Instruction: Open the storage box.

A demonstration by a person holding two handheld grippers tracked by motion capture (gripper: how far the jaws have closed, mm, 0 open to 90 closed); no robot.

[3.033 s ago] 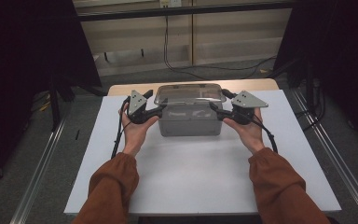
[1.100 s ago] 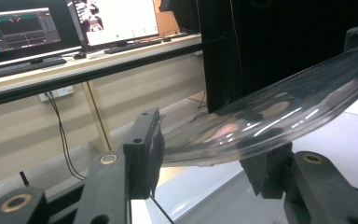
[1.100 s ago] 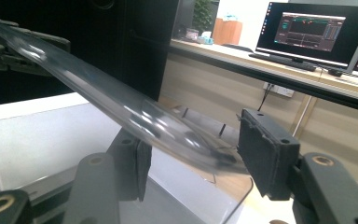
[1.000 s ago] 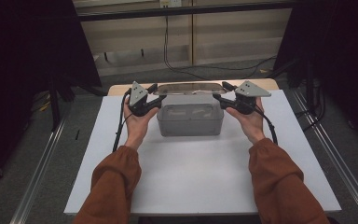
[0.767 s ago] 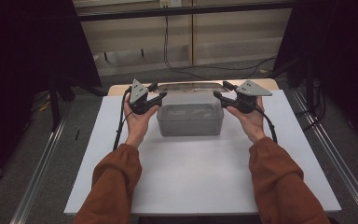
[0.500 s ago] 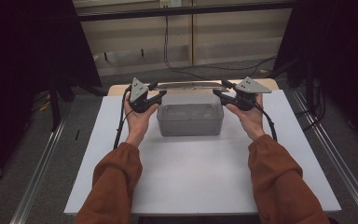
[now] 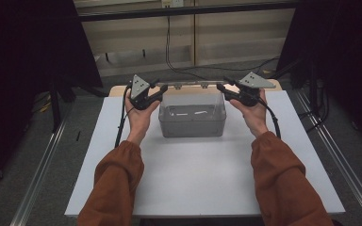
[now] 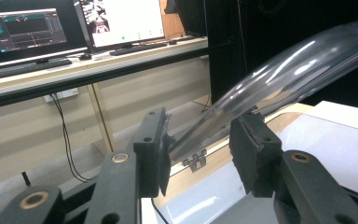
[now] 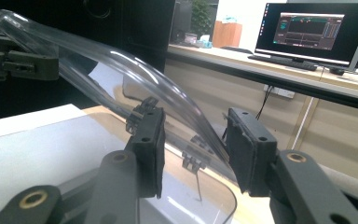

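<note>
A clear plastic lid, hinged along the back rim of a grey translucent box, stands swung up and open, with one gripper at each of its ends. The box sits near the far edge of a white board, just below and between the two grippers. In the left gripper view the lid's curved edge passes through the gap between the jaws of the left gripper; the jaws have just been closing and stand narrow about the lid's corner, but it cannot be told whether the pads press on it. In the right gripper view the same edge runs between the jaws of the right gripper, which have likewise just been closing; the far pad appears to meet the plastic, and firm contact cannot be confirmed. Two small hinges lie just beyond the jaw tips.

Handling, as judged: the lid is light, thin, stiff with some spring, and smooth enough to slide between flat pads. It turns only about its hinges, so the hold belongs at the two end corners of the free edge, taken evenly, with modest squeeze; a one-sided pull may twist the panel or strain the hinges. The box is light and may shift on the board
</note>
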